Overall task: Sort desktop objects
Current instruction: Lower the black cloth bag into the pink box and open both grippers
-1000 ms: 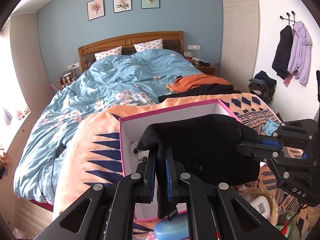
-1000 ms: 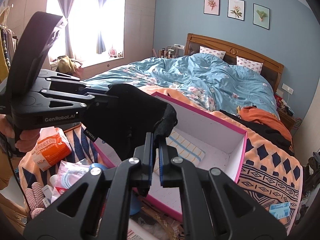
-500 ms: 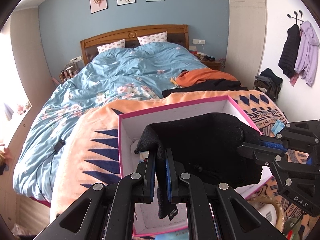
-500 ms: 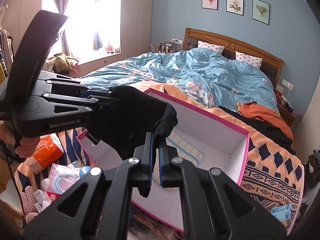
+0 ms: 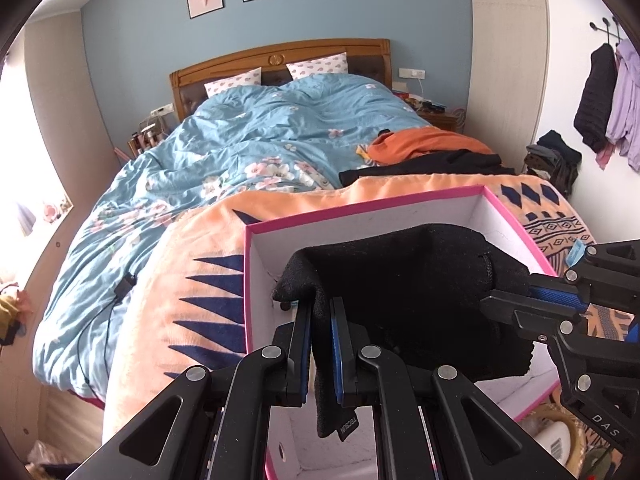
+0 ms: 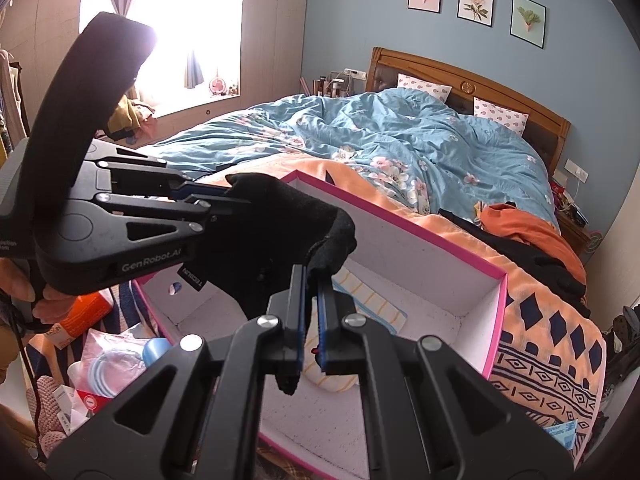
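Observation:
A black knitted cloth (image 5: 404, 292) hangs stretched between both grippers, above a pink-edged white box (image 5: 516, 224). My left gripper (image 5: 320, 308) is shut on its left corner. My right gripper (image 6: 312, 276) is shut on its other corner; it shows at the right edge of the left wrist view (image 5: 516, 300). In the right wrist view the cloth (image 6: 276, 240) hangs over the box (image 6: 440, 276), and the left gripper (image 6: 236, 200) pinches it from the left. A yellow-striped cloth (image 6: 368, 304) lies inside the box.
The box stands on an orange patterned blanket (image 5: 200, 292) at the foot of a bed with a blue quilt (image 5: 248, 148). Loose items lie left of the box: an orange packet (image 6: 80, 316), plastic bags (image 6: 108, 364). A wicker basket (image 5: 560, 436) sits at lower right.
Both grippers have carried the black cloth forward, so it now hangs over the inside of the box. The grips have not changed.

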A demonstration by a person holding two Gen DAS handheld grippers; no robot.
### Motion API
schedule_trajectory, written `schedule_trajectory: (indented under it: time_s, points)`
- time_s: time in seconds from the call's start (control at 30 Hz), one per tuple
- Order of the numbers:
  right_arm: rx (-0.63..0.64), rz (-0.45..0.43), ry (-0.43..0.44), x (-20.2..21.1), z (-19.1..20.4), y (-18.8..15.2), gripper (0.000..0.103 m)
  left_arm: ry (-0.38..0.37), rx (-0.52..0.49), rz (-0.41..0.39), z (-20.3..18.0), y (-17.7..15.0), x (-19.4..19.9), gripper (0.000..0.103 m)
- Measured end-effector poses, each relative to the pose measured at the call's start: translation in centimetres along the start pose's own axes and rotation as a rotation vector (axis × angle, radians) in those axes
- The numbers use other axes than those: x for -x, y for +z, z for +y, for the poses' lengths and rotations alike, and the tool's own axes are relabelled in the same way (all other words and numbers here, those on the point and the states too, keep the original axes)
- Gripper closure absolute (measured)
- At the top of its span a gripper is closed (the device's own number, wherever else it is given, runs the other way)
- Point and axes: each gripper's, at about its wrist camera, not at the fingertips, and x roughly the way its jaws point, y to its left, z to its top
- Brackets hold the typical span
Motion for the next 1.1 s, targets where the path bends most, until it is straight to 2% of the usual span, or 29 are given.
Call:
schedule_trajectory:
  time_s: [1.1]
  points:
    - [0.011,0.116,-0.025,-5.7,-1.4,1.0,0.097,0.036,-0.001,0.088,0.6,1.5,-5.7,0.095]
